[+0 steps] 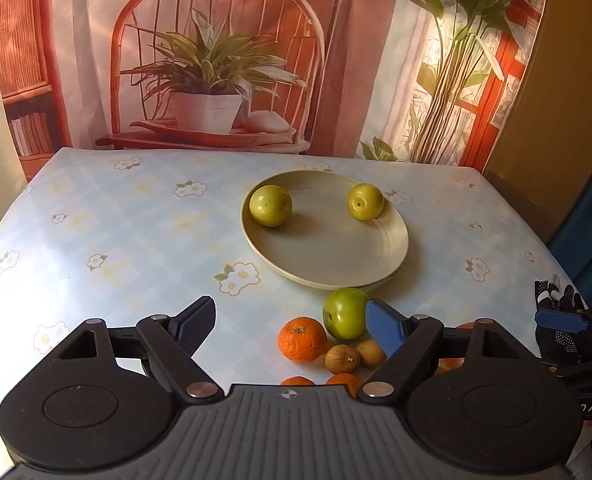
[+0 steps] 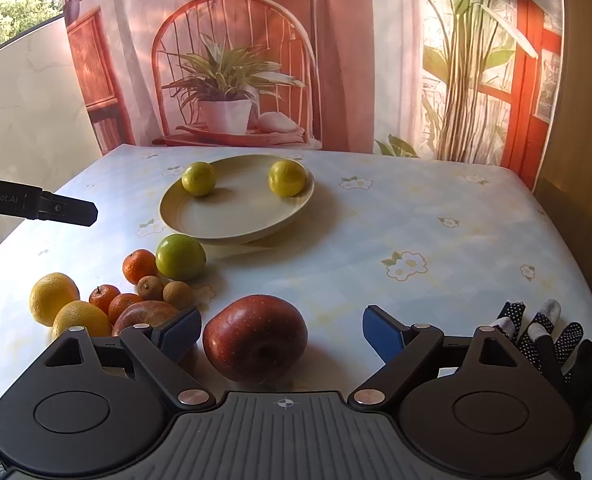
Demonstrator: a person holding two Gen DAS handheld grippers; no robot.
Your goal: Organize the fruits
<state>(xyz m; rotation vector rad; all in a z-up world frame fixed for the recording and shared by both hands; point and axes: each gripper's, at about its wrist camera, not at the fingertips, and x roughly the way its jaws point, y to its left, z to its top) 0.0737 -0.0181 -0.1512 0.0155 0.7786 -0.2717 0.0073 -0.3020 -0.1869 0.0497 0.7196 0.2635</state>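
I have the right hand-held gripper (image 2: 281,336) spread open around, not yet pressing, the large dark red apple (image 2: 255,338) near the table's (image 2: 376,240) front edge; it looks heavy, firm, waxy-slick, so I'd pinch its widest middle.

Both views are brightly lit by warm daylight that enters from the left, where the worktop (image 1: 95,216) is washed out to near white. Soft shadows are cast to the right of the plate (image 2: 183,216) and of the red apple (image 2: 255,338). Straight edges are bowed by fisheye distortion, the corners are darkened, and slight blur is seen on the plate's near rim in the left wrist view.
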